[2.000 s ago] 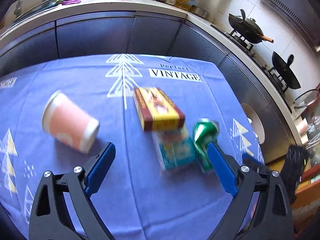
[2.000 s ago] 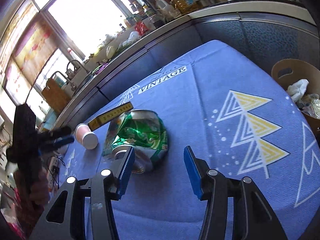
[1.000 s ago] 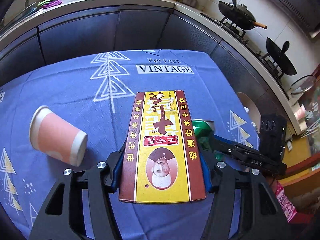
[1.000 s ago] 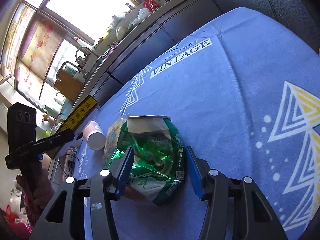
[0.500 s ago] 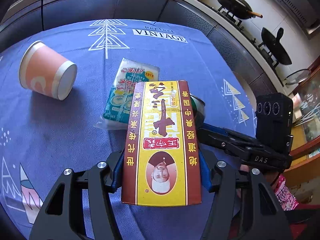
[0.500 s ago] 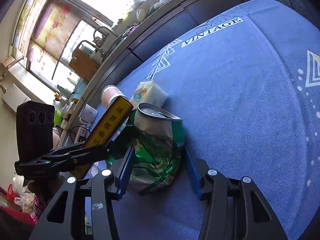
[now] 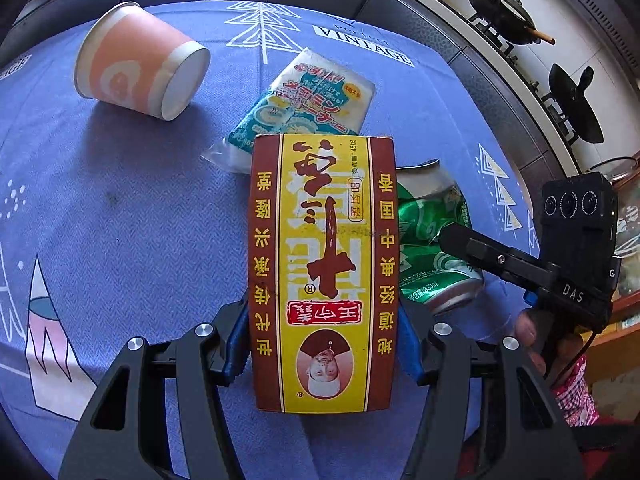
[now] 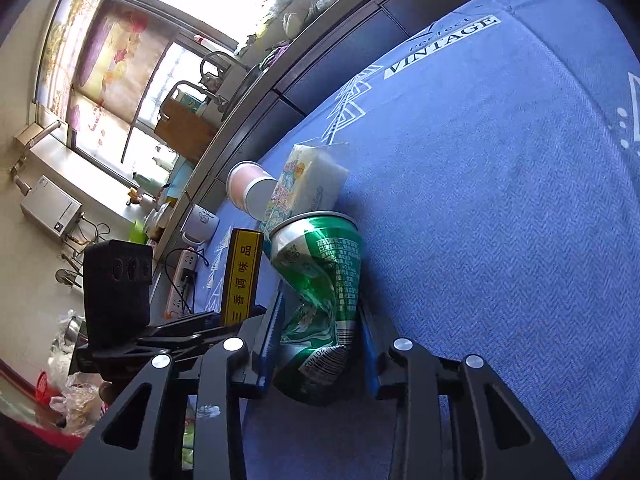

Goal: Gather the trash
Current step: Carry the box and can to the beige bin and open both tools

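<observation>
My left gripper point(image 7: 322, 344) is shut on a yellow and brown carton point(image 7: 322, 264) and holds it above the blue tablecloth point(image 7: 120, 220). My right gripper point(image 8: 318, 332) is shut on a crushed green can point(image 8: 324, 292), also in the left wrist view point(image 7: 432, 240) just right of the carton. The carton's edge point(image 8: 242, 276) shows left of the can in the right wrist view. A pink paper cup point(image 7: 140, 60) lies on its side at the far left. A white and teal snack packet point(image 7: 308, 96) lies beyond the carton; both also show in the right wrist view, cup point(image 8: 248, 190), packet point(image 8: 304, 186).
Dark cabinets and a counter curve round the table's far side. A stove with a wok point(image 7: 504, 4) and pans is at the far right. A power strip point(image 8: 180, 280) and a mug point(image 8: 200, 222) sit left of the table.
Both grippers have closed on their objects and lifted them, the left on the carton and the right on the can. They now hold them side by side, nearer the table's front.
</observation>
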Demonstrator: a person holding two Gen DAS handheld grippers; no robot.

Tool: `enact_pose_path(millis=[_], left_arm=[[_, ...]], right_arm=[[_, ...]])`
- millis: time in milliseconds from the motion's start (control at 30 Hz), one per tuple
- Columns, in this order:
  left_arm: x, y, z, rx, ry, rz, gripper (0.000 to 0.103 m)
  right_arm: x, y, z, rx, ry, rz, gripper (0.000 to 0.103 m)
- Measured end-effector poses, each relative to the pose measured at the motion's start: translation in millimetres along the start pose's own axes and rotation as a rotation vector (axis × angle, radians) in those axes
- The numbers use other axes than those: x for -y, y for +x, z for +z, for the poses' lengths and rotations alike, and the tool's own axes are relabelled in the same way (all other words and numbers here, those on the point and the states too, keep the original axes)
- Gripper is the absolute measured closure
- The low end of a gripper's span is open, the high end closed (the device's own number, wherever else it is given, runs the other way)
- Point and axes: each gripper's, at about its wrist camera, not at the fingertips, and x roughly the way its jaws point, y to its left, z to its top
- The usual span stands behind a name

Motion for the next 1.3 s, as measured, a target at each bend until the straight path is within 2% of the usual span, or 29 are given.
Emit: enact_pose_path(millis=[67, 167, 300, 467, 600, 800, 867, 1033, 1067, 1100, 1133, 1167, 1233, 1300], left_arm=[[4, -3, 1, -0.001, 0.003, -0.02, 0.045], [20, -9, 4, 0.011, 0.04, -0.033, 0.045], [49, -5, 9, 0.004, 0.107, -0.063, 0.045], [101, 28, 26, -0.056, 0.205, -0.096, 0.045], [160, 64, 59, -0.109, 0.293, -0.13, 0.045], [279, 126, 121, -0.174, 0.439, -0.21, 0.045], [319, 152, 138, -0.178, 0.482, -0.211, 0.045], [384, 205, 159, -0.189, 0.545, -0.205, 0.043], [392, 214, 161, -0.186, 0.547, -0.2, 0.03], [398, 224, 163, -0.185, 0.544, -0.187, 0.021], [400, 232, 165, -0.185, 0.536, -0.166, 0.021], [402, 239, 166, -0.19, 0.53, -0.147, 0.021], [396, 242, 167, -0.194, 0.511, -0.123, 0.023], [384, 229, 166, -0.153, 0.487, -0.136, 0.024]], right_arm=[[1, -3, 1, -0.001, 0.01, 0.008, 0.085], [-2, -24, 4, 0.063, -0.011, -0.012, 0.091], [11, -64, 7, 0.173, -0.006, -0.068, 0.093], [49, -113, 2, 0.289, 0.076, -0.137, 0.093], [87, -167, 1, 0.419, 0.173, -0.167, 0.094], [141, -257, 3, 0.633, 0.293, -0.274, 0.093], [163, -282, 3, 0.688, 0.347, -0.303, 0.094], [199, -313, 10, 0.753, 0.407, -0.393, 0.093], [206, -316, 11, 0.754, 0.411, -0.404, 0.091], [214, -319, 11, 0.752, 0.416, -0.403, 0.084], [221, -317, 13, 0.742, 0.423, -0.406, 0.073], [224, -315, 15, 0.742, 0.435, -0.428, 0.048], [221, -313, 8, 0.775, 0.441, -0.468, 0.046], [218, -315, 0, 0.792, 0.442, -0.453, 0.047]])
